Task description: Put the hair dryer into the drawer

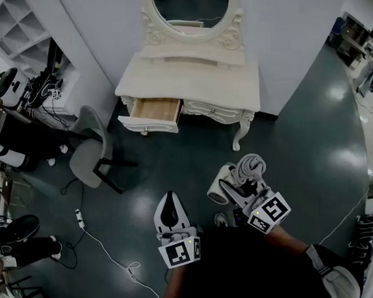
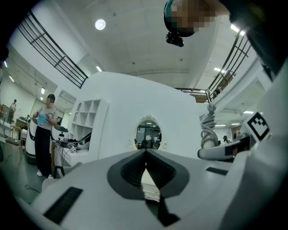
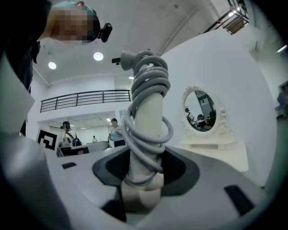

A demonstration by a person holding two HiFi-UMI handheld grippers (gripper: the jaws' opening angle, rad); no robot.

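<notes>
Drawer and bench: the white carved bench is standing against the wall under an oval mirror. The drawer at its left end is hanging open, showing a bare wooden inside.
Chair: grey, sitting on the dark floor to the left of the bench, near the open drawer.
Hair dryer: white, riding between the right jaws with its handle pointing up in the right gripper view. Its grey cord is coiling round the handle. It is hanging above the floor, well apart from the bench.
Right hand-held gripper: its jaws are clamping the hair dryer's handle from both sides.
Left hand-held gripper: its jaws are meeting at the tips with nothing between them, and it is hovering just left of the right one.
</notes>
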